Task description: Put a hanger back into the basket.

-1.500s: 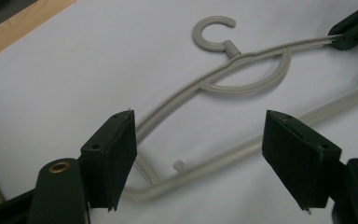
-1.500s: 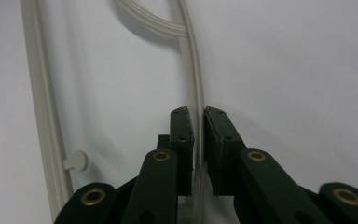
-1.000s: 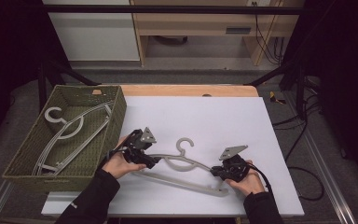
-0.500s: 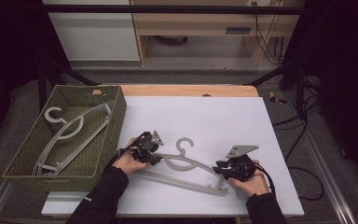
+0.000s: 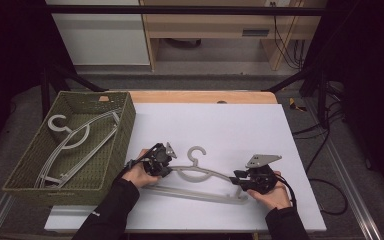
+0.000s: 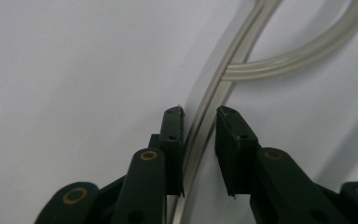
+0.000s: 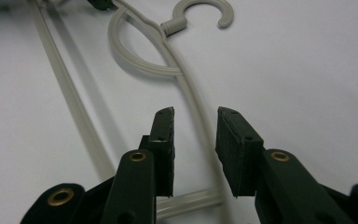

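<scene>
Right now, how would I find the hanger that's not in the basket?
Start at the white table top, right of the green woven basket. The pale grey hanger lies flat near the front edge, between two hand-held tools. Unlike the basket's hangers, it lies alone on the white surface.

A green woven basket (image 5: 114,150) sits at the table's (image 5: 240,125) left edge, containing grey hangers (image 5: 75,145). Black cables (image 5: 325,170) trail beyond the right edge.
</scene>
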